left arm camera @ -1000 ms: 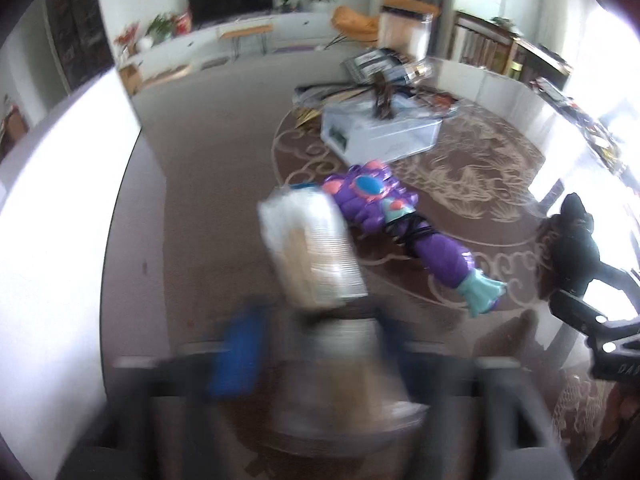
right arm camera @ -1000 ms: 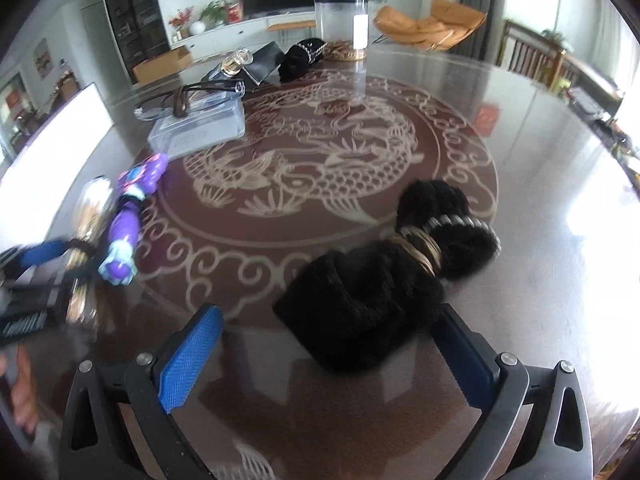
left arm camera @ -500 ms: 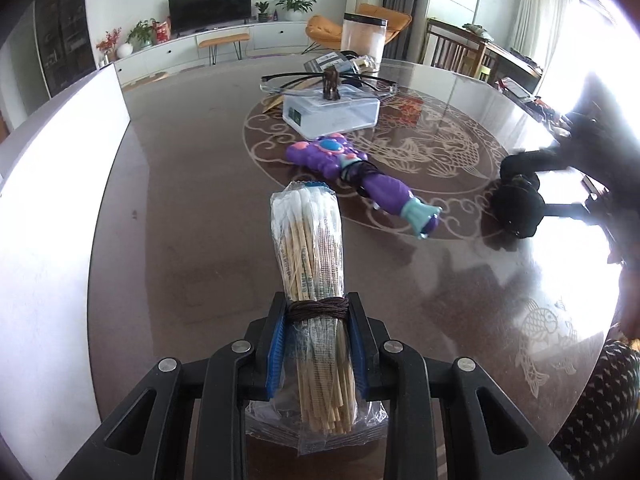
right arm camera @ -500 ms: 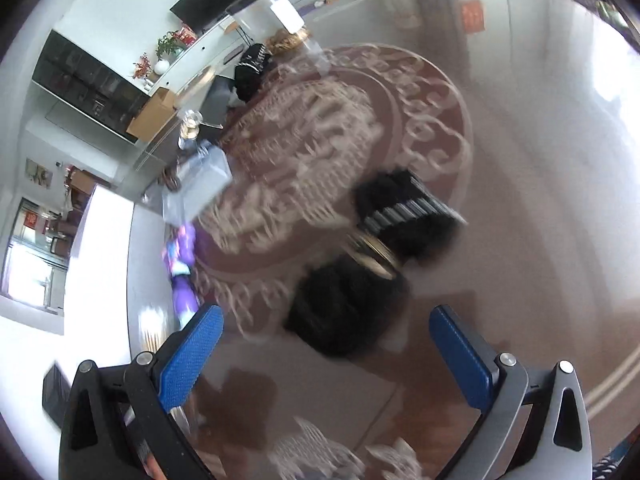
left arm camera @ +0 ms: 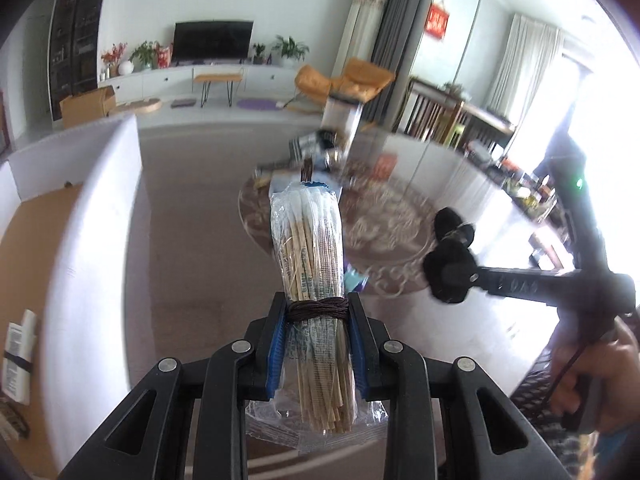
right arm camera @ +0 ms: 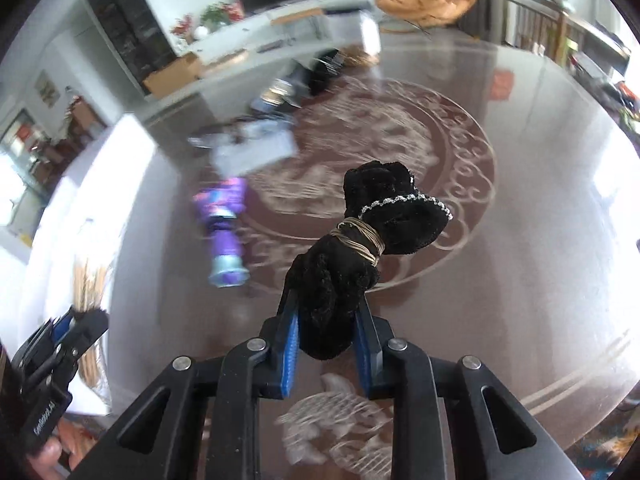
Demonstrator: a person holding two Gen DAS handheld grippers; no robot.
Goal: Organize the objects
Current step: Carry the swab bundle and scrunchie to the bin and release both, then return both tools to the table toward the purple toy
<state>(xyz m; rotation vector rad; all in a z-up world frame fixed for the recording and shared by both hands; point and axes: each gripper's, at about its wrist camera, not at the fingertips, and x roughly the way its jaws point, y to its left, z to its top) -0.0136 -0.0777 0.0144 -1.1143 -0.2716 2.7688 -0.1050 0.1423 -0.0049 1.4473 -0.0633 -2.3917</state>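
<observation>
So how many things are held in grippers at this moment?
2. The stick bundle is in the left gripper; the black cloth bundle is between the closing pads of the right gripper.

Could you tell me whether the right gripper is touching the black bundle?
Touching. The right wrist view shows the right gripper closing on the black bundle, both blue pads pressing its lower end.

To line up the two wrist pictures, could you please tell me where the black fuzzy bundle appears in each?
Left wrist view: the black fuzzy bundle is right of centre, at the tip of the right gripper, above the table.
Right wrist view: it sits at centre, between jaws that are closing on it.
Shared landmark: the purple toy, whose teal end peeks out beside the stick bundle.
</observation>
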